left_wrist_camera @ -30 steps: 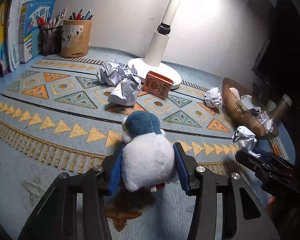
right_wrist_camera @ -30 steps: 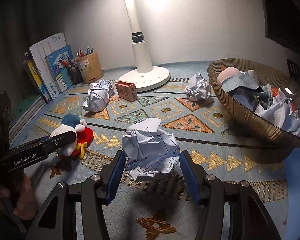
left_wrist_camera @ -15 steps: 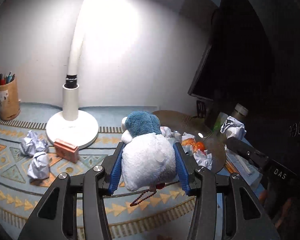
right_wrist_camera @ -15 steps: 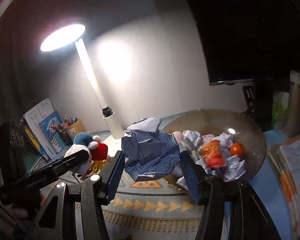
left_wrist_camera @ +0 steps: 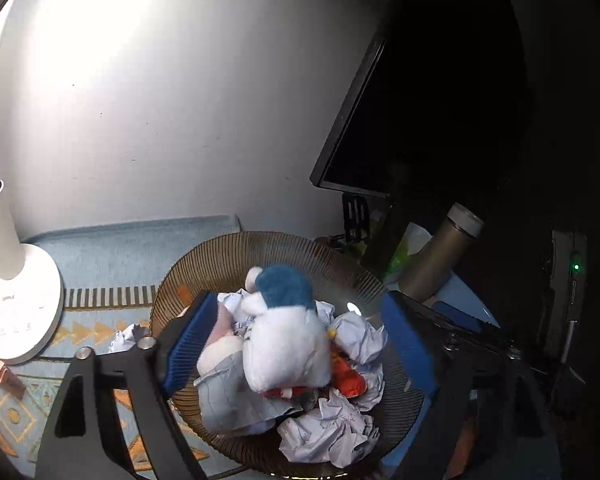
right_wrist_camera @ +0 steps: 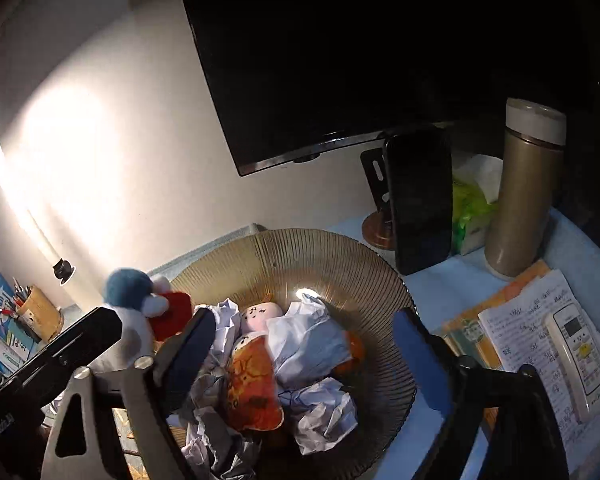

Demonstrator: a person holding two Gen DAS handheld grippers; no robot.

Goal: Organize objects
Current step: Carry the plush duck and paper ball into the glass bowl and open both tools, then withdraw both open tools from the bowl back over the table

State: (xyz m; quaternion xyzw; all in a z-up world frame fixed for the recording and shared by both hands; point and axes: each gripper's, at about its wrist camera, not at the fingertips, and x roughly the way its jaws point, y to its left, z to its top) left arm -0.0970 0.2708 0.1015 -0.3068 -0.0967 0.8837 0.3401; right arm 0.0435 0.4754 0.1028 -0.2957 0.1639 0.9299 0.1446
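In ribbed bowl [left_wrist_camera: 284, 248], fuzzy plush [left_wrist_camera: 284, 344], crumpled paper [left_wrist_camera: 324, 436]

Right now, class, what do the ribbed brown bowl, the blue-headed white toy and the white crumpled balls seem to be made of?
Ribbed brown bowl: probably tinted glass or plastic, glossy; a lamp glint shows and the mat shows through its wall.
Blue-headed white toy: plush fabric, matte and fuzzy.
White crumpled balls: paper, with sharp creases and ink lines.

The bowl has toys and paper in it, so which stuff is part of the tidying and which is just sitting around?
Part of the tidying:
bowl
plush penguin
crumpled paper balls
doll

Just sitting around:
thermos
phone
remote control
lamp
monitor
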